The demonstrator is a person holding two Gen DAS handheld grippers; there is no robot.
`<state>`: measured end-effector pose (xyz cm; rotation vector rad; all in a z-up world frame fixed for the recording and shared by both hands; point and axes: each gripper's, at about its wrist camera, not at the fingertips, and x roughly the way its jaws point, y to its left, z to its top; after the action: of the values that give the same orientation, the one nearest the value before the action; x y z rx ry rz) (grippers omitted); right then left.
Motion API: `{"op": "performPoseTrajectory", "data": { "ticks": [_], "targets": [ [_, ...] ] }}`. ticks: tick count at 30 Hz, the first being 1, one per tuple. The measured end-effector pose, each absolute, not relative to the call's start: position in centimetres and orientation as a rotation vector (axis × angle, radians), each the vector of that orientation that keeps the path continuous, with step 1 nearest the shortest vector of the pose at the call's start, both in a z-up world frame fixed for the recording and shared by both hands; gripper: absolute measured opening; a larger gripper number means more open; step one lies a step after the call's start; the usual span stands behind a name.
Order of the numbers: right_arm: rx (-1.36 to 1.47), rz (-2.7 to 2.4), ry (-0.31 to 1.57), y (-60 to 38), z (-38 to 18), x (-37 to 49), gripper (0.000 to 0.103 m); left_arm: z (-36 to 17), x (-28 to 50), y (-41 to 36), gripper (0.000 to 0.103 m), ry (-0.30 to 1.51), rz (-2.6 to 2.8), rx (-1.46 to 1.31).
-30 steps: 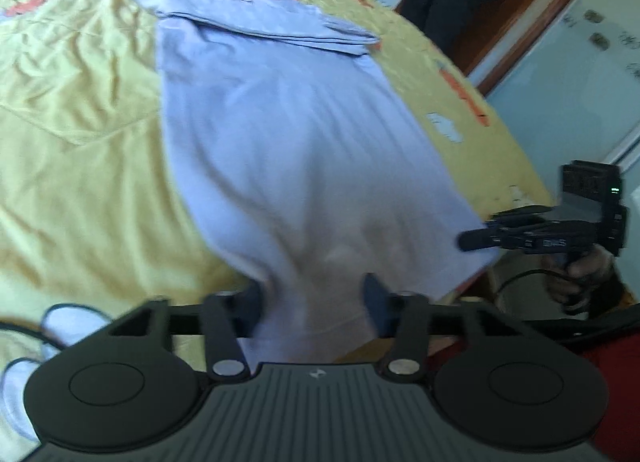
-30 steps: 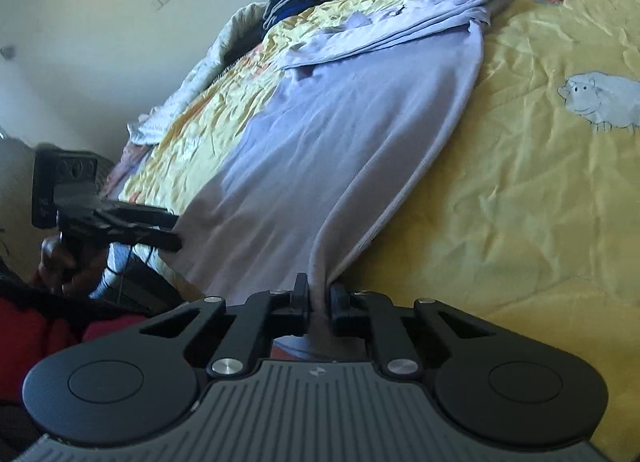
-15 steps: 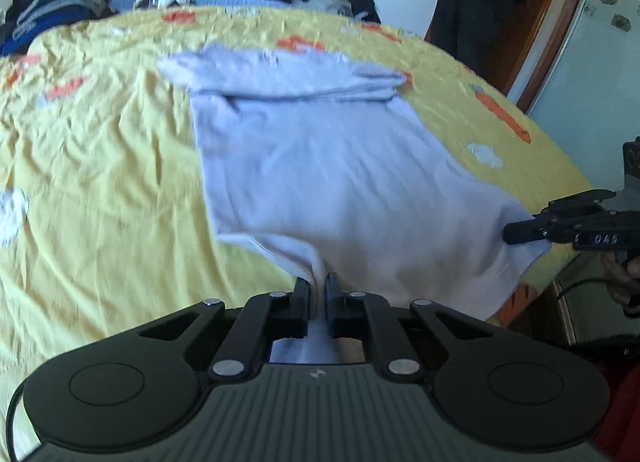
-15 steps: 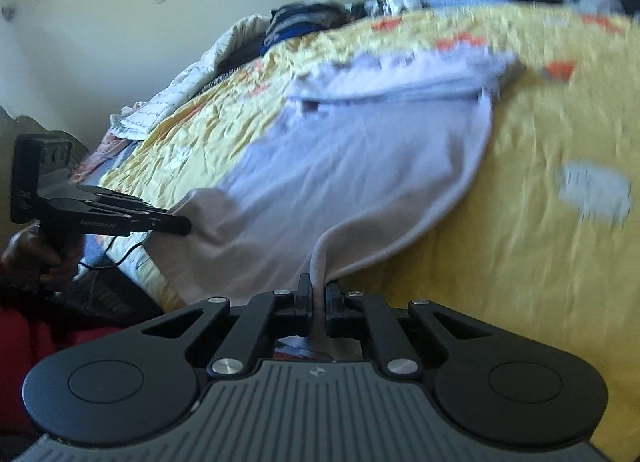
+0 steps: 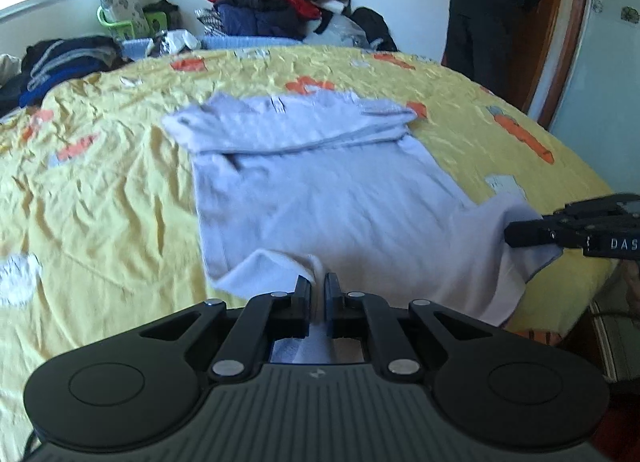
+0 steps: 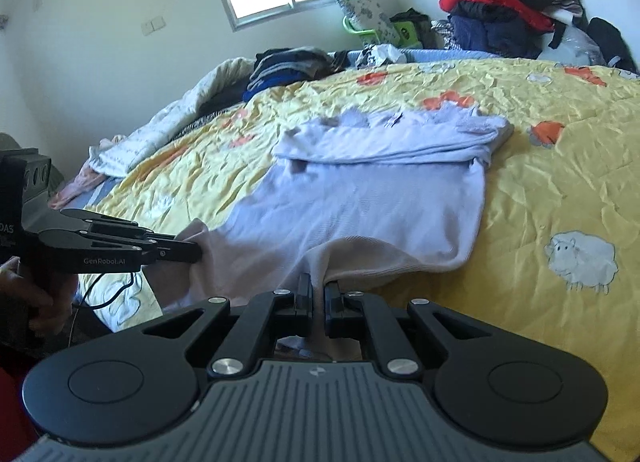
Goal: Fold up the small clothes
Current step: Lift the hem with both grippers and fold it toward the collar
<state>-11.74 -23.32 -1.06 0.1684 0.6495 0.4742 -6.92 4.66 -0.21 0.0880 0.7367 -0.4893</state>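
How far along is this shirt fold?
Done: the shirt's far end, sleeves included, is already folded over into a band. In hand: the left gripper and the right gripper each pinch a near hem corner, lifted off the bed. Left: carry the hem over to the band, then lay it flat.

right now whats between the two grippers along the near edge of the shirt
Only the shirt itself: its lifted hem spans from the left gripper to the right gripper, nothing else between them. The left wrist view shows it best.
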Motion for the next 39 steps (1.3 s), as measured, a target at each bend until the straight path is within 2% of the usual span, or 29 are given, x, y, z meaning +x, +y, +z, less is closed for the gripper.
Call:
{"op": "performPoseTrajectory", "data": {
  "ticks": [24, 39],
  "targets": [
    [0.226, 0.275, 0.49, -25.0, -0.7, -7.2, 0.009, 1.9, -1.4, 7.3, 0.006, 0.658, -0.341, -0.203],
    [0.272, 0.237, 0.491, -25.2, -1.7, -4.3, 0.009, 1.0, 1.5, 4.6, 0.007, 0.66, -0.258, -0.094]
  ]
}}
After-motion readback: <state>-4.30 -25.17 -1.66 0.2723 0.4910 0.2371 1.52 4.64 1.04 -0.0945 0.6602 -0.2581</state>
